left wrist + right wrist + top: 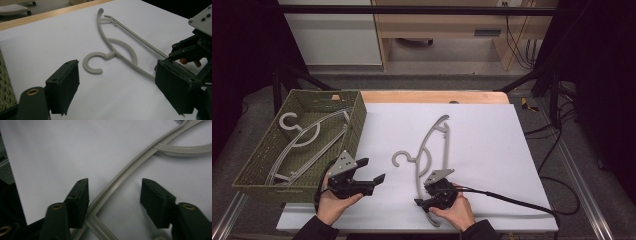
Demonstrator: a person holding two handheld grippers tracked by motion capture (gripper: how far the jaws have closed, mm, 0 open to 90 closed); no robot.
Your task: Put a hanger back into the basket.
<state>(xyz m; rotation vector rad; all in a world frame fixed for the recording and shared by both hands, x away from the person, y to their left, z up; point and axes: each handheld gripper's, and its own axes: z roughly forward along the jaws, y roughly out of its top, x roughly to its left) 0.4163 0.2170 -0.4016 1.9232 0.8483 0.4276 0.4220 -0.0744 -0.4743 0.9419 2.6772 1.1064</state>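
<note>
A grey plastic hanger lies flat on the white sheet, hook toward the left. My right gripper is at its near end, low over the sheet. In the right gripper view the jaws straddle the hanger's arm; the left pad is close beside it, the right pad stands clear, so the gripper is open. My left gripper hovers beside the basket, jaws wide and empty. In the left gripper view it faces the hanger, with the right gripper beyond.
A green woven basket stands at the left with another grey hanger lying inside. The wooden table edge runs along the back. A black cable trails from the right gripper off the sheet's right side.
</note>
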